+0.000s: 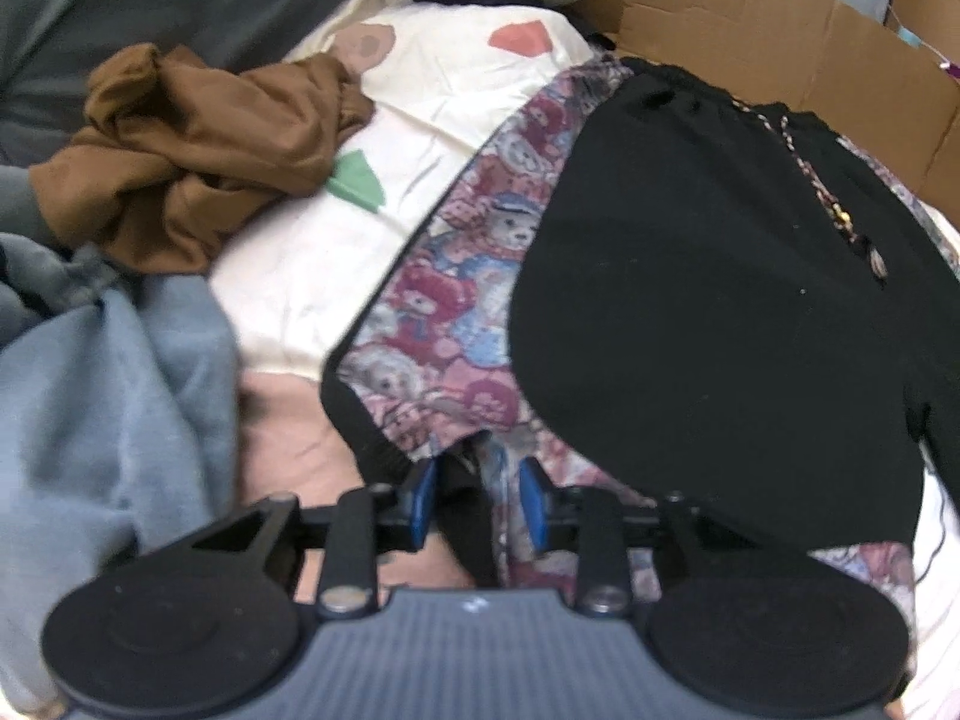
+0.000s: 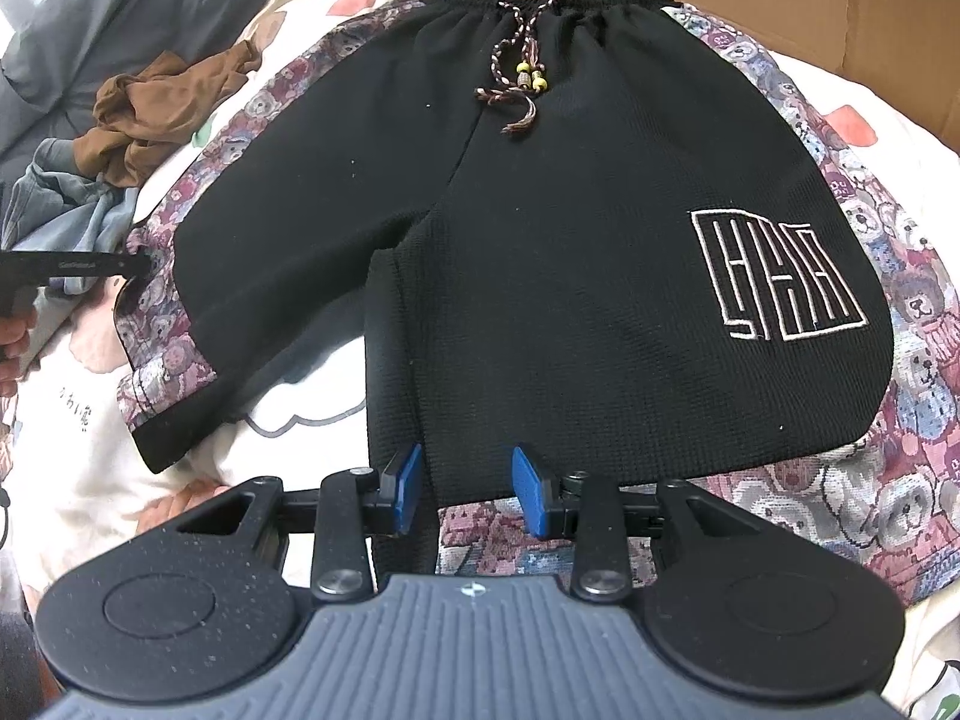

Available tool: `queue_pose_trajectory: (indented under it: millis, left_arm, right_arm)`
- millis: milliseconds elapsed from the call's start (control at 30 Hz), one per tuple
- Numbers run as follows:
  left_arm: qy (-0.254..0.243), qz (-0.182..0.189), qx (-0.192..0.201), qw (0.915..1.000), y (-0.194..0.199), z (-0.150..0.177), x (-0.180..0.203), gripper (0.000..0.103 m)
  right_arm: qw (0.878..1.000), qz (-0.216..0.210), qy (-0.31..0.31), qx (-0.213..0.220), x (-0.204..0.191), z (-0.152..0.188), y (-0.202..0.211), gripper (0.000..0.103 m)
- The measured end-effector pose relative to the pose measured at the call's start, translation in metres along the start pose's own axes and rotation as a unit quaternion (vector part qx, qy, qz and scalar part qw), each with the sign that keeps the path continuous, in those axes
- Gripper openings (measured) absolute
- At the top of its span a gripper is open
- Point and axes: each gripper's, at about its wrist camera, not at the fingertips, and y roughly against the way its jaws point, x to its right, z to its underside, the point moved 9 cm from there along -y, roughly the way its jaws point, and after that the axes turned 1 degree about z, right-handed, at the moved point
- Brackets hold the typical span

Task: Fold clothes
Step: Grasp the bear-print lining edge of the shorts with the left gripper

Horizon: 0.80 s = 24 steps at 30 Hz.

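Observation:
Black shorts (image 2: 540, 228) with teddy-bear print side panels (image 1: 456, 276) lie flat on a cream bedsheet (image 1: 432, 96), waistband and drawstring (image 2: 522, 78) at the far end. My left gripper (image 1: 479, 498) is low over the outer hem of the left leg. It is open, and a bunched fold of black and print fabric lies loose between its blue pads (image 1: 423, 498). In the right wrist view it shows at the left edge (image 2: 135, 269), held by a hand (image 2: 12, 330). My right gripper (image 2: 469, 489) is open over the right leg's hem, its pads (image 2: 531, 492) straddling flat black cloth.
A crumpled brown garment (image 1: 198, 150) and a grey-blue one (image 1: 108, 390) lie to the left of the shorts. A cardboard box wall (image 1: 750, 6) stands behind the waistband. Dark grey bedding (image 1: 150, 0) fills the far left.

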Motion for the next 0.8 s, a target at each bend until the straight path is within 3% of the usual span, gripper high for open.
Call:
queue_pose_trajectory:
  millis: [467, 800]
  left_arm:
    - [-0.023, -0.065, -0.003, 0.9976, 0.017, -0.001, -0.061, 0.033]
    - [-0.037, -0.057, -0.001, 0.9977, 0.011, 0.0, -0.069, 0.033]
  right_arm:
    - [1.0, 0.002, 0.0, -0.004, 0.002, 0.004, -0.002, 0.04]
    - [1.0, 0.001, 0.006, -0.003, -0.001, 0.002, -0.002, 0.04]
